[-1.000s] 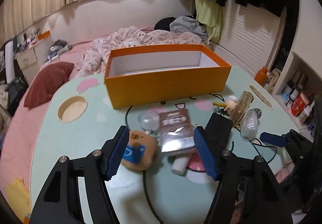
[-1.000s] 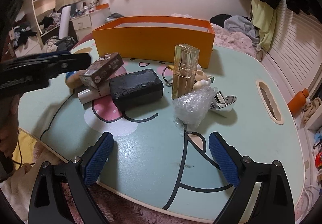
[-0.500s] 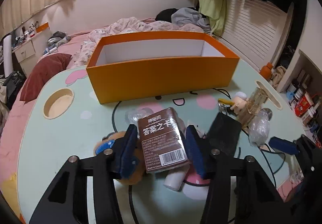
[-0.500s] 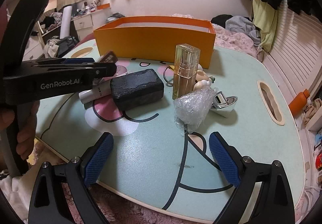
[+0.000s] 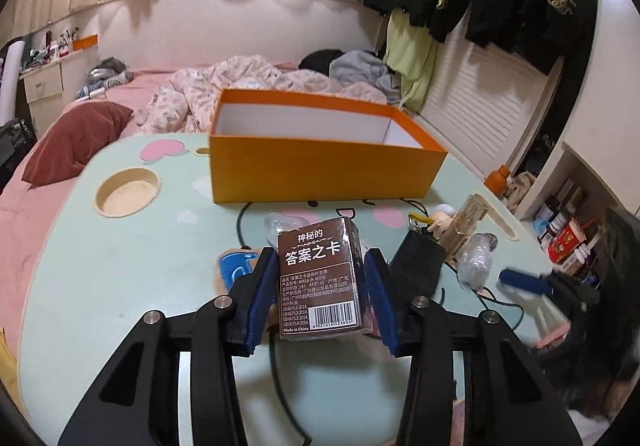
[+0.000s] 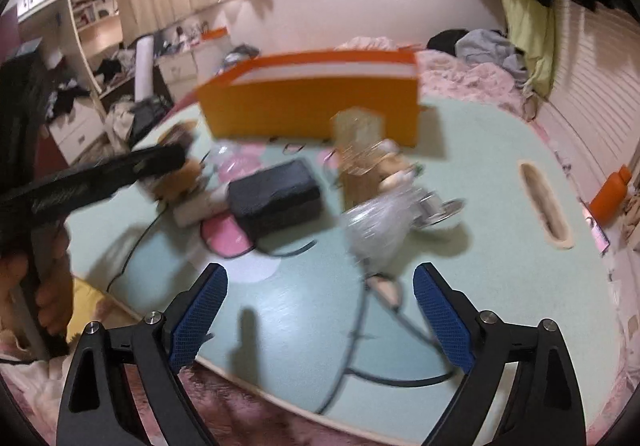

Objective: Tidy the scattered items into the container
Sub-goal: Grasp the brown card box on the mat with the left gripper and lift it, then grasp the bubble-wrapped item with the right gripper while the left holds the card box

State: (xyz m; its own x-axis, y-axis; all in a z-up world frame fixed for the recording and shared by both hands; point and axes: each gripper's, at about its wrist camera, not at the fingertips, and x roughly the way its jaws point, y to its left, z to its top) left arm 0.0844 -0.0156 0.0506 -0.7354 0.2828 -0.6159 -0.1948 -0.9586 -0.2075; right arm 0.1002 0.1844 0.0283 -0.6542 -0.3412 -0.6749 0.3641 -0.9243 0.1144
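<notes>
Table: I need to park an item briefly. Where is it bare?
The table is bare left of the cup hole and along the near edge. The right side by the slot is free too. Before the orange box it is crowded.

The brown card box [image 5: 318,278] reads "神秘的 答案之卡" in white, with small print below, a barcode and "Made in China" at the bottom.
</notes>
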